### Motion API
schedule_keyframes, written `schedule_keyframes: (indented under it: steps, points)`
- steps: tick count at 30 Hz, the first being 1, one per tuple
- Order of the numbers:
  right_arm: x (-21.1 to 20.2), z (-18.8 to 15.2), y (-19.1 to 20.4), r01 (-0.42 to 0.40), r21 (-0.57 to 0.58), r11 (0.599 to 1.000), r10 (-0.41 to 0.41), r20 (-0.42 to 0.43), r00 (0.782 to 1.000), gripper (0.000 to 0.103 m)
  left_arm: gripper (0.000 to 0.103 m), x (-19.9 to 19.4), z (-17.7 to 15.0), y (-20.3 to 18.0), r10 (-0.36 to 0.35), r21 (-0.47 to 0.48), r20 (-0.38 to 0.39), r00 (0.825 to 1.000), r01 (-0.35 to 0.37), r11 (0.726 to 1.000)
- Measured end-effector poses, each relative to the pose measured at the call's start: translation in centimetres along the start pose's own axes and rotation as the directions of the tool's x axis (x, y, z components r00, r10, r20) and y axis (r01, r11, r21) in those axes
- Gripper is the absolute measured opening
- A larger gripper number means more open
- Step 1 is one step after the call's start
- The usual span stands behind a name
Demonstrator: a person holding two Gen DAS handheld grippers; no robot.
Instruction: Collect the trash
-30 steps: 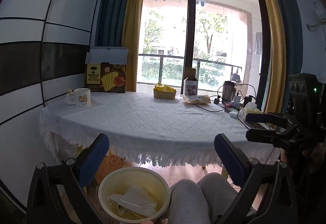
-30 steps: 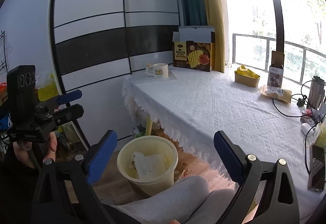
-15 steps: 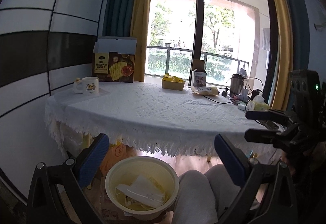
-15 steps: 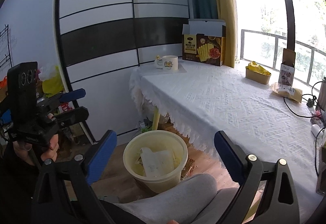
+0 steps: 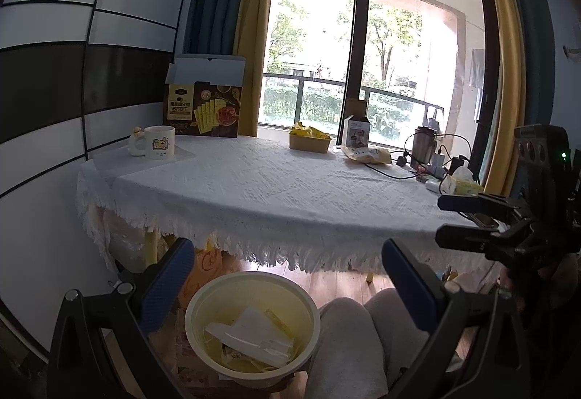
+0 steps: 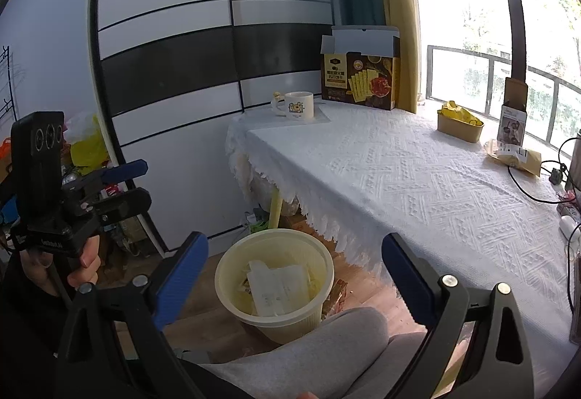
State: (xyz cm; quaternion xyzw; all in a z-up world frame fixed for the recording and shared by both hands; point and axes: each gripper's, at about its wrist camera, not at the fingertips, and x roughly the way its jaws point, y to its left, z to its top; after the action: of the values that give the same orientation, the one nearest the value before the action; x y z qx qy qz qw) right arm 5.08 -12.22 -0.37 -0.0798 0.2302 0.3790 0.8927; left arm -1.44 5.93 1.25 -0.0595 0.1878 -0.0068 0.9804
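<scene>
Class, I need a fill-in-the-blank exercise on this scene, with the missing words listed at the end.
1. The yellow bin stands on the ______, beside the table.
2. The white mug rests on the ______ tablecloth.
3. Both the left claw and the right claw are ______ and hold nothing.
4. The open cracker box stands upright behind the ______.

Missing words: floor; white; open; mug

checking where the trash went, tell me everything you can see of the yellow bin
The yellow bin is a round, pale yellow tub, plastic by its look, with a rolled rim and ribbed wall. It stands upright on the wood floor beside the table's fringed edge, near the person's knee. Inside lie white paper wrappers and yellowish scraps. No tongs touch it.
</scene>
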Motion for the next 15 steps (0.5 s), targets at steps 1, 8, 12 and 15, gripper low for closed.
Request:
schedule_keyframes:
  steps: [1, 8, 12, 15]
  points:
    - [0.0, 0.0, 0.0, 0.001, 0.0, 1.0, -0.001, 0.0, 1.0, 0.096, 0.103, 0.0, 0.0, 0.0, -0.002, -0.001, 0.0, 1.0, 0.002, 1.0]
    - [-0.4, 0.1, 0.0, 0.013, -0.003, 1.0, -0.013, 0.008, 1.0, 0.096, 0.103, 0.2, 0.3, -0.6, -0.007, 0.007, 0.002, 1.0, 0.007, 1.0]
    - [-0.6, 0.1, -0.2, 0.017, -0.003, 1.0, -0.017, 0.012, 1.0, 0.096, 0.103, 0.2, 0.4, -1.0, -0.008, 0.017, 0.01, 1.0, 0.008, 1.0]
    - [-0.9, 0.1, -0.3, 0.028, -0.008, 1.0, -0.028, 0.017, 0.999, 0.096, 0.103, 0.2, 0.4, -1.2, -0.01, 0.027, 0.005, 1.0, 0.01, 1.0]
